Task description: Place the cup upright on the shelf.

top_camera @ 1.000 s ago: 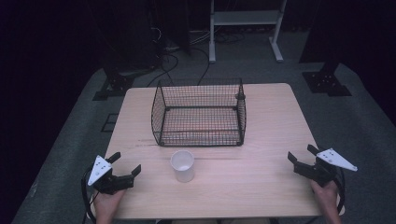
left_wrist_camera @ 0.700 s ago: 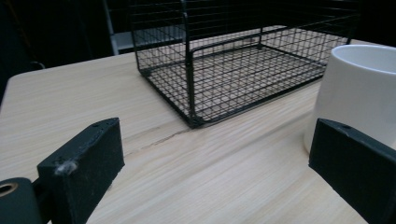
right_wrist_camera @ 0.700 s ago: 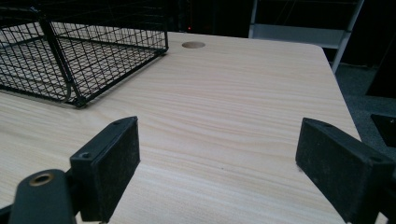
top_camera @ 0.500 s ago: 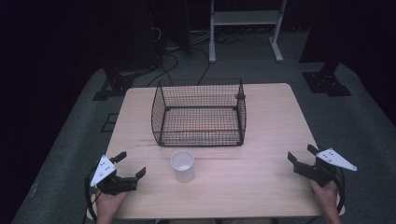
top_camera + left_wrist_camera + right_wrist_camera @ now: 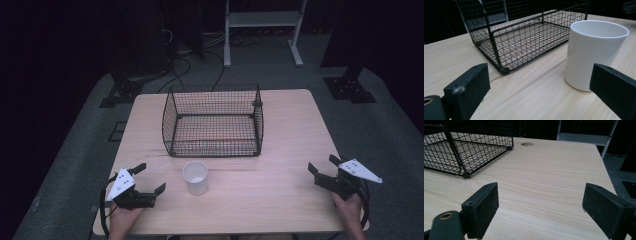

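A white cup stands upright on the wooden table, just in front of a black wire basket. To the cup's left, near the front edge, my left gripper is open. In the left gripper view the cup stands ahead and to the right, beyond the open left gripper, with the basket behind it. My right gripper is open near the front right corner, holding nothing. The right gripper view has the open right gripper over bare wood, with the basket off to the left.
The basket has nothing in it. A round hole marks the tabletop behind the basket. Beyond the table are a dark floor, cables and a white metal stand. Bare wood stretches between the cup and my right gripper.
My left gripper has slid a little to the right, closer to the cup. The right gripper, cup and basket have stayed put.
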`<state>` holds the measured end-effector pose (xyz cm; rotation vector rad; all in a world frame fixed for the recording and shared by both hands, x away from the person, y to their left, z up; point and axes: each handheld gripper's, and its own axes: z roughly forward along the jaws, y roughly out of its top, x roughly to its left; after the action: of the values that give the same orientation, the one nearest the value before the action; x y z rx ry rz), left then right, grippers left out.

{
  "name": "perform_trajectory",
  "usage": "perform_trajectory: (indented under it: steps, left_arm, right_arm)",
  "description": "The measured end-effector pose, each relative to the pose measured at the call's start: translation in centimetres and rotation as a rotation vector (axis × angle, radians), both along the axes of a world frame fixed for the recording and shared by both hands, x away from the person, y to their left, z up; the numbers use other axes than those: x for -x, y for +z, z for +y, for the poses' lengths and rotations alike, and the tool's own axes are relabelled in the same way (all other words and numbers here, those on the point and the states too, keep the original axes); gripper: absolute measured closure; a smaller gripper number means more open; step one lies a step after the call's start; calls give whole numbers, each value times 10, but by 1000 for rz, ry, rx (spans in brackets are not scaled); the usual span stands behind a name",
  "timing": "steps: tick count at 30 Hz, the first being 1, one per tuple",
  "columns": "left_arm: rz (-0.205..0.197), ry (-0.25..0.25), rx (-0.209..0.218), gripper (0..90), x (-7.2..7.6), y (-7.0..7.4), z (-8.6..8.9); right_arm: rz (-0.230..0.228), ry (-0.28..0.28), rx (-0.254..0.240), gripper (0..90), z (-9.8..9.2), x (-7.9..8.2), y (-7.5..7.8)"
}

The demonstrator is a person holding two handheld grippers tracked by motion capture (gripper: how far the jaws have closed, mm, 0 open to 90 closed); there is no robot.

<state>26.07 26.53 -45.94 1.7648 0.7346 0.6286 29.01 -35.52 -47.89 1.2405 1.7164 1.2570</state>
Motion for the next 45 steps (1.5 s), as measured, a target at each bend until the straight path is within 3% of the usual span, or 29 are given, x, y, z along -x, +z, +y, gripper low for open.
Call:
perform_trajectory:
  steps: [14, 28, 45]
  left_arm:
    - [7, -89, -4, 23, 1, 3, -17]
    - [33, -143, -39, 23, -1, 1, -28]
    - [38, -193, -39, 23, 0, 3, -41]
  right_arm:
    - [-1, -1, 0, 129, 0, 0, 0]
    - [2, 1, 3, 129, 1, 0, 0]
    - [2, 3, 3, 129, 1, 0, 0]
